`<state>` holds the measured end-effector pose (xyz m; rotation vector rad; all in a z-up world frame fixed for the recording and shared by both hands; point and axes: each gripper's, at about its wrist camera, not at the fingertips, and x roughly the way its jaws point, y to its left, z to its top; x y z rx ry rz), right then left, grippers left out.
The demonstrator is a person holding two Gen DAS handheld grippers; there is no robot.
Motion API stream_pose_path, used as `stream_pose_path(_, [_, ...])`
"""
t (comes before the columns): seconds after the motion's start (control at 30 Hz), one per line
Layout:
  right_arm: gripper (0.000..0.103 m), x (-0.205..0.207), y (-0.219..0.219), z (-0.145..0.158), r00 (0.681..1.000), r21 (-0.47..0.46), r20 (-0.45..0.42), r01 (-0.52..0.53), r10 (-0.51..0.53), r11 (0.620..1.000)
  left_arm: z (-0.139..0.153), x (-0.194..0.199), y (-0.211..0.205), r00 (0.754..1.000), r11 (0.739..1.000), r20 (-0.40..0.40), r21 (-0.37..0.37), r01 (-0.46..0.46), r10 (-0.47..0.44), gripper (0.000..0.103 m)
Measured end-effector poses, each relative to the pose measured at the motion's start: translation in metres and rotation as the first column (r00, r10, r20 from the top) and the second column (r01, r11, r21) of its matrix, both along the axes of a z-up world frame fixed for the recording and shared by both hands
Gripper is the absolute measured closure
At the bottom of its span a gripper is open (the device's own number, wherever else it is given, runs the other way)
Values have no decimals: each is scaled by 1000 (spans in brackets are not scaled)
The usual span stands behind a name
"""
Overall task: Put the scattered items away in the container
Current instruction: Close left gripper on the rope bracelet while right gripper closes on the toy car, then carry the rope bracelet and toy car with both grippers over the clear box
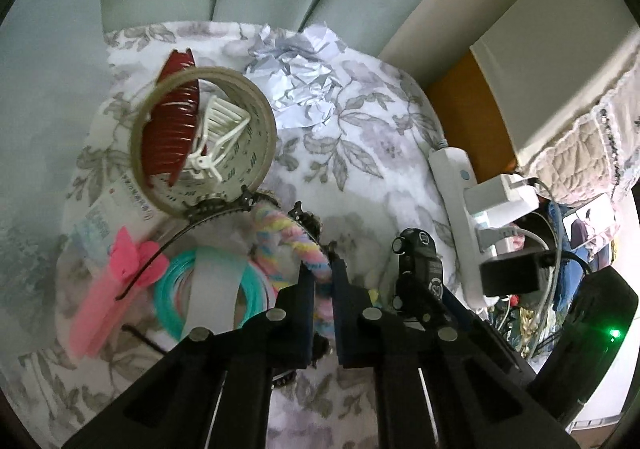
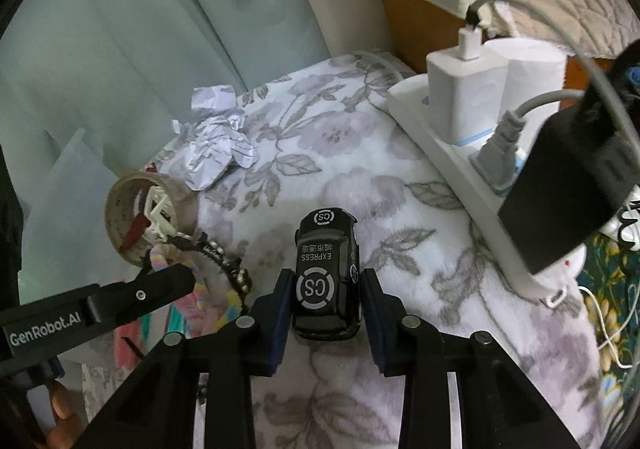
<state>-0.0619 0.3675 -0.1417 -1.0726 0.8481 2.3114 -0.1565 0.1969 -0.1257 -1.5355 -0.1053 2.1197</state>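
Note:
My left gripper [image 1: 322,275] is shut on a pastel twisted fuzzy band [image 1: 296,239] lying among a pile of items: a tape roll [image 1: 204,141] with a red clip and a white claw clip [image 1: 218,137] inside it, a black toothed headband [image 1: 212,215], a pink bow [image 1: 136,255] and a teal coil [image 1: 180,289]. My right gripper [image 2: 326,289] has its fingers on both sides of a black toy car [image 2: 326,269] on the floral cloth; the jaws are slightly apart from its sides. The left gripper also shows in the right wrist view [image 2: 168,281].
Crumpled paper [image 1: 300,89] lies at the far side of the floral cloth [image 1: 360,153]. A white power strip [image 2: 460,169] with chargers and cables runs along the right edge. A green curtain hangs behind. A translucent box [image 2: 60,193] stands at the left.

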Motion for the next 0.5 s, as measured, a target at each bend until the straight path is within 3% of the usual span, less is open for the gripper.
stream_pose_path(0.33, [67, 18, -19, 36, 998, 36, -56, -5, 7, 999, 44, 32, -18, 993, 999, -113, 22, 35, -32, 96])
stream_pose_path(0.5, [67, 26, -32, 65, 992, 78, -125, -2, 12, 997, 67, 43, -28, 984, 998, -169, 37, 55, -48, 96])
